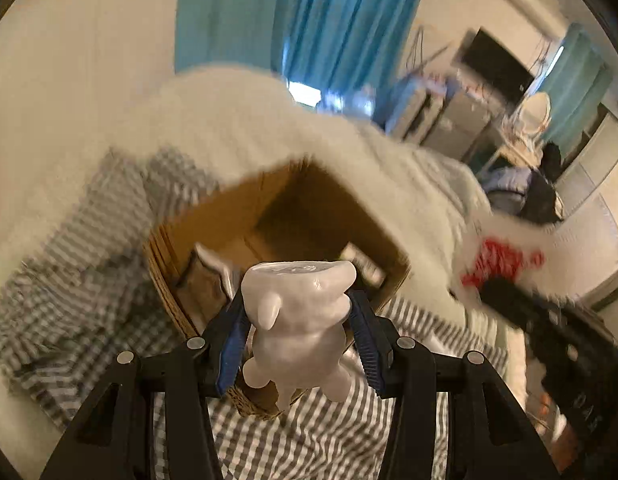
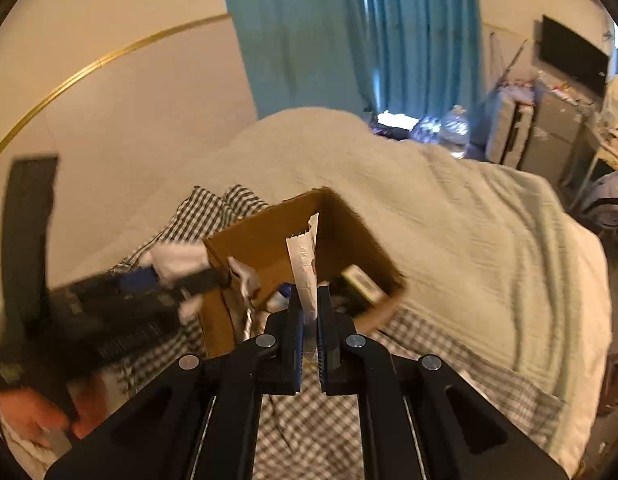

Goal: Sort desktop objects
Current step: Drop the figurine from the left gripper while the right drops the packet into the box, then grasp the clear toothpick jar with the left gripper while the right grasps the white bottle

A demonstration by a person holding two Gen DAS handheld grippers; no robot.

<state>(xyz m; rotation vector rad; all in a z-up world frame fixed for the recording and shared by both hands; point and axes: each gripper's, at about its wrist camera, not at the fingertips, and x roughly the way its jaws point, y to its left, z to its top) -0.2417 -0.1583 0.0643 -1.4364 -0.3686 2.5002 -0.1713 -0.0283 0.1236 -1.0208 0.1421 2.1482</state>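
The left gripper clamps a white figurine between its blue pads, the figurine's long axis running away from the camera, flat base toward the cardboard box and stubby limbs toward the wrist. The right gripper is pinched tight on a thin white sachet that stands upright, torn end up. Both are held above the near edge of the open box, which sits on the checked sheet beside the cream blanket, teal curtains beyond.

left tongs: black arms, blue ribbed pads, silver rivets | right tongs: same build
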